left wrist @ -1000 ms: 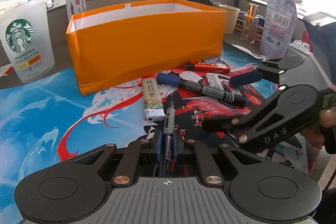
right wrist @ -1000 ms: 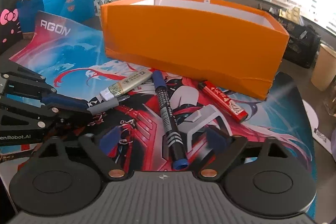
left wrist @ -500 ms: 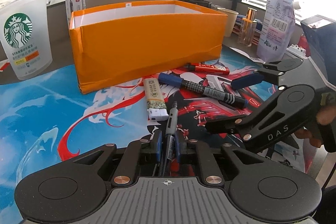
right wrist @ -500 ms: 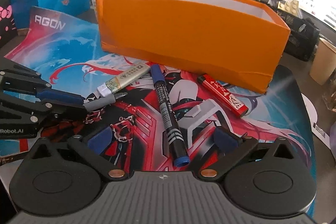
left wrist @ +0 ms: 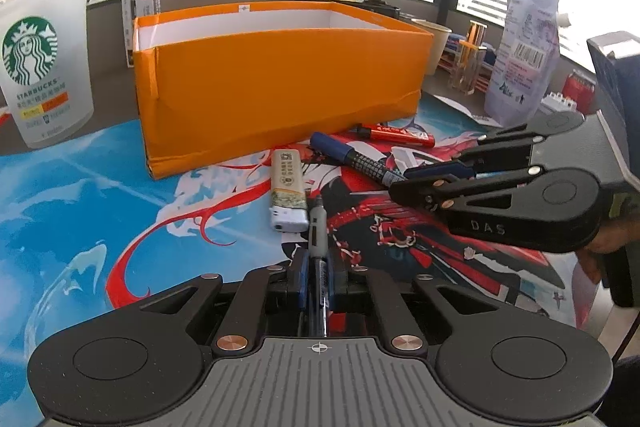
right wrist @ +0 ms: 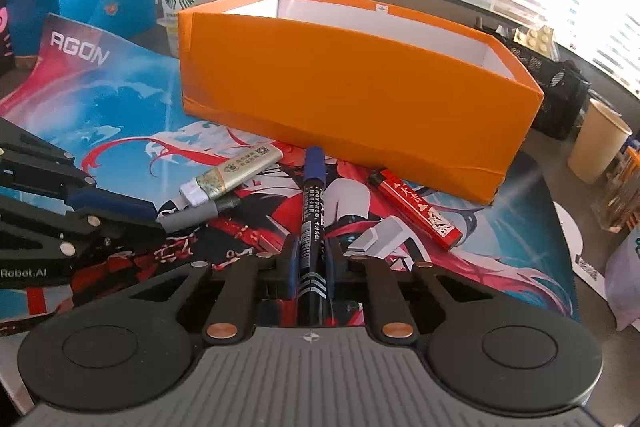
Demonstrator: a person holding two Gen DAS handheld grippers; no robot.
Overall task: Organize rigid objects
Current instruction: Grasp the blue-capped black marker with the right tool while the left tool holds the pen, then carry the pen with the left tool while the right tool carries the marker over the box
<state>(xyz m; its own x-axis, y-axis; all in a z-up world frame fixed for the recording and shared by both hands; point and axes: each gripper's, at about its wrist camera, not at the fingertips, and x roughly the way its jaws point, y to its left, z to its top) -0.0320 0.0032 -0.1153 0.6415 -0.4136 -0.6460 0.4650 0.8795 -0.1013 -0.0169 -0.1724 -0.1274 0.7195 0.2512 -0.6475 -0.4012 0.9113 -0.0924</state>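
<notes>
Two grippers you hold clamp pens: left gripper [left wrist: 318, 277] on a grey-tipped pen [left wrist: 318, 223]; right gripper [right wrist: 311, 263], just closed, on the blue marker [right wrist: 312, 203]; orange box [right wrist: 352, 91] stands just beyond on the printed mat [left wrist: 80, 187], open mat to your left.

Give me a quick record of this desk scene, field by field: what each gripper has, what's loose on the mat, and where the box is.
left gripper: shut on grey-tipped pen
right gripper: just closed on blue-capped marker
loose on mat: gold lighter, red lighter
orange box: open-topped, behind the items; contents not visible
behind box: Starbucks cup
</notes>
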